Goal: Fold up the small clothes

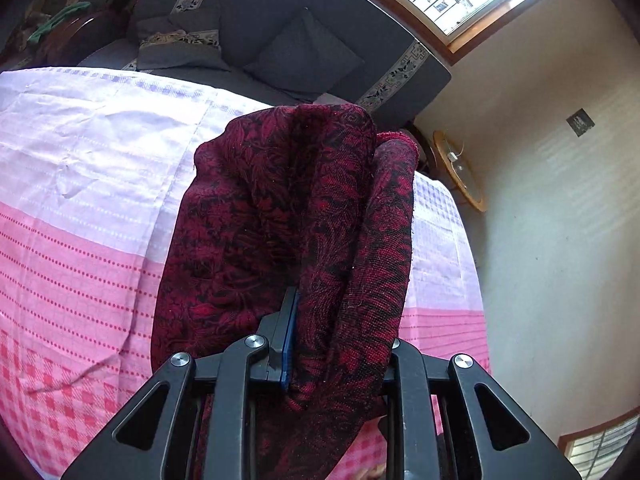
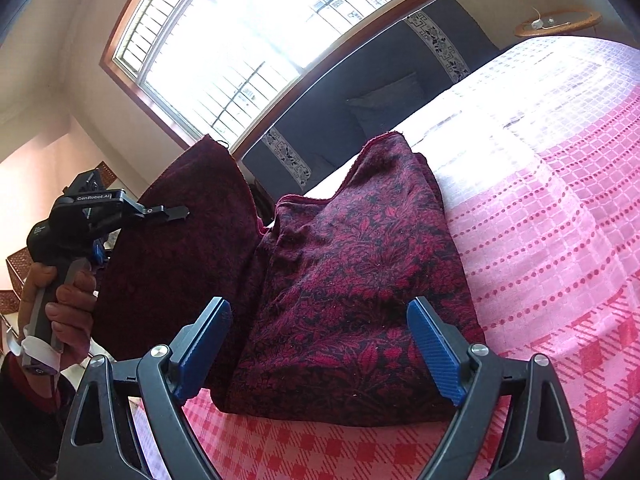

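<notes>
A dark red and black floral woven cloth lies partly folded on the pink checked bedsheet. My left gripper is shut on the cloth's edge and holds a flap lifted; the fabric drapes over its right finger. In the right wrist view the cloth lies in a folded pile with one flap raised at the left by the left gripper, held in a hand. My right gripper is open and empty, its blue pads on either side of the pile's near edge, just above it.
The bed is covered by a pink and white sheet. A dark sofa with cushions stands beyond the bed. A round wooden side table stands by the wall. A large barred window is behind.
</notes>
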Action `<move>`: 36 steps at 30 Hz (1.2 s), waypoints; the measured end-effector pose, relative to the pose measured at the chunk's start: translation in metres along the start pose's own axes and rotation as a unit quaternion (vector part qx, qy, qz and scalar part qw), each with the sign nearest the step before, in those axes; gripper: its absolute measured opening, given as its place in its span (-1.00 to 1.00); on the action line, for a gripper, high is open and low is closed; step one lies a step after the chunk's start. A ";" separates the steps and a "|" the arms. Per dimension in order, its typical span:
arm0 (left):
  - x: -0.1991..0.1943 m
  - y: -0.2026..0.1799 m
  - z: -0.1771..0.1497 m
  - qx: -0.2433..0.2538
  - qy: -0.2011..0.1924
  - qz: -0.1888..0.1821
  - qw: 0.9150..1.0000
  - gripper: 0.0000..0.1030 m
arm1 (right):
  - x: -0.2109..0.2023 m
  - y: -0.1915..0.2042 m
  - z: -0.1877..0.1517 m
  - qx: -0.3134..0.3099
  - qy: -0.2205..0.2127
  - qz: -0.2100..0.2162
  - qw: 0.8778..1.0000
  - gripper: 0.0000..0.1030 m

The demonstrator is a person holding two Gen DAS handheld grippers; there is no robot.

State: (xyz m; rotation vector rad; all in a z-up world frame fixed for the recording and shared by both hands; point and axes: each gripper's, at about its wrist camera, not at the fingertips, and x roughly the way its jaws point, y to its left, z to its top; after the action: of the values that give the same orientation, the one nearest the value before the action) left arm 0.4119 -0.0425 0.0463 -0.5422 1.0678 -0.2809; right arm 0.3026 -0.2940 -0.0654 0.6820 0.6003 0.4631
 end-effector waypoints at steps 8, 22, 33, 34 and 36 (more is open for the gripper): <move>0.025 -0.025 -0.007 0.013 0.009 0.013 1.000 -0.56 | -0.003 -0.004 0.000 0.016 -0.004 0.020 1.000 0.74; 0.046 -0.046 -0.023 0.016 0.019 0.025 0.999 -0.56 | -0.001 -0.005 -0.001 0.024 0.008 0.030 0.999 0.79; 0.054 -0.053 -0.023 0.013 0.025 0.028 0.999 -0.56 | -0.001 -0.006 0.002 0.031 0.012 0.035 0.999 0.80; 0.054 -0.054 -0.023 0.014 0.025 0.029 0.999 -0.56 | -0.001 -0.006 0.002 0.031 0.011 0.036 0.999 0.80; 0.057 -0.055 -0.023 0.018 0.027 0.030 0.999 -0.56 | -0.001 -0.007 0.001 0.034 0.012 0.039 0.999 0.81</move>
State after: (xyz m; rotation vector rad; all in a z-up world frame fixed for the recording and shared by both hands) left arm 0.4202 -0.1213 0.0251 -0.4722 1.1284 -0.2626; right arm 0.3044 -0.3003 -0.0694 0.7680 0.6149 0.5259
